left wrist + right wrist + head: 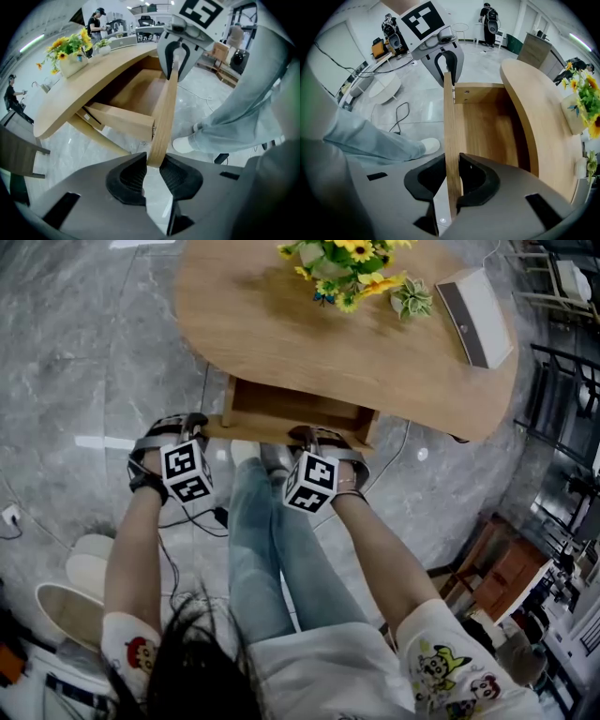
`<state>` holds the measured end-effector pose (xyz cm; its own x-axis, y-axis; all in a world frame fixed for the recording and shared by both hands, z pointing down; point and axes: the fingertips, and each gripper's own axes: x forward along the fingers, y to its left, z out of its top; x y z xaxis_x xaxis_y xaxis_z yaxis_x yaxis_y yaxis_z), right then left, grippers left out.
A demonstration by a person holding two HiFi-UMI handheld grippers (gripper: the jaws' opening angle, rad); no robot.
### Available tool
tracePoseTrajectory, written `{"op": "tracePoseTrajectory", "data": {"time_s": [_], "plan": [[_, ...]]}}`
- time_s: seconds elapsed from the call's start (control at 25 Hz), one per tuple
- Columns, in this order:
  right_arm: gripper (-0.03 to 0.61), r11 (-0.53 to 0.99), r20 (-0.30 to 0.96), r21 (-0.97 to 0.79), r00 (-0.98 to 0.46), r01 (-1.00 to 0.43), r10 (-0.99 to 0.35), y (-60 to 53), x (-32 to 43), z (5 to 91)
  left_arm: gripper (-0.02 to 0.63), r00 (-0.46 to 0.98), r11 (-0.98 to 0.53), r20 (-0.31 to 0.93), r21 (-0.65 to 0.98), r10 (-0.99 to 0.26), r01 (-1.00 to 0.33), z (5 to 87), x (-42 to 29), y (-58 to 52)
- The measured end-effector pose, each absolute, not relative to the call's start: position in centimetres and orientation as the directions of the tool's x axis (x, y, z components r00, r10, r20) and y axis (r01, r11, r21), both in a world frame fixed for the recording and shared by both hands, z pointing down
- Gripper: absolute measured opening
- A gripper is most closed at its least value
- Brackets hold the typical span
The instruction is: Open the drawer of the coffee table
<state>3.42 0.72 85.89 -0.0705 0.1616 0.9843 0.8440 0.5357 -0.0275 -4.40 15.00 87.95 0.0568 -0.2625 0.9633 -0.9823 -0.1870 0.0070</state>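
Two grippers clamp one board, each at its own end. Nearest in the head view are the person's legs [272, 549] in pale jeans, with the left gripper [187, 427] at their eleven o'clock and the right gripper [314, 437] at their one o'clock, both pointing steeply down. The left gripper's fingers [131, 176] are closed on the top edge of the drawer front [164, 112], one pad against each face. The right gripper's fingers [476, 180] grip the same panel further along in the same way. Just beyond them, at twelve o'clock, the drawer [291, 407] stands pulled part way out from under the coffee table [272, 324], its wooden box and floor showing. Farther back on the oval wooden surface, a bunch of yellow flowers [349, 261] sits at one o'clock from the drawer. A small green plant [412, 298] stands beside it, and a white box [476, 317] lies at two o'clock.
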Motion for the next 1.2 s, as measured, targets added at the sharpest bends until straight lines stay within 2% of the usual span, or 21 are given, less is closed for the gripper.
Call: {"op": "tracePoseTrajectory", "data": {"time_s": [0.2, 0.4, 0.76, 1.2], "plan": [[0.067, 0.537, 0.981, -0.021, -0.086, 0.843, 0.173, 0.5, 3.7, 85.8, 0.075, 0.019, -0.165, 0.971, -0.022, -0.238, -0.986, 88.1, -4.2, 14.9], [0.067, 0.502, 0.977, -0.058, -0.054, 0.863, 0.206, 2.0, 5.2, 86.0, 0.075, 0.049, -0.216, 0.975, 0.000, -0.218, -0.976, 88.1, -2.8, 16.0], [0.069, 0.479, 0.977, -0.103, -0.001, 0.872, 0.212, 3.4, 9.6, 87.0, 0.075, 0.082, -0.186, 0.977, 0.045, -0.198, -0.982, 88.9, 1.6, 17.6], [0.075, 0.471, 0.977, -0.107, 0.004, 0.876, 0.215, 3.7, 10.2, 88.9, 0.081, 0.050, -0.140, 0.985, 0.026, -0.166, -0.990, 90.9, 2.1, 17.8]]}}
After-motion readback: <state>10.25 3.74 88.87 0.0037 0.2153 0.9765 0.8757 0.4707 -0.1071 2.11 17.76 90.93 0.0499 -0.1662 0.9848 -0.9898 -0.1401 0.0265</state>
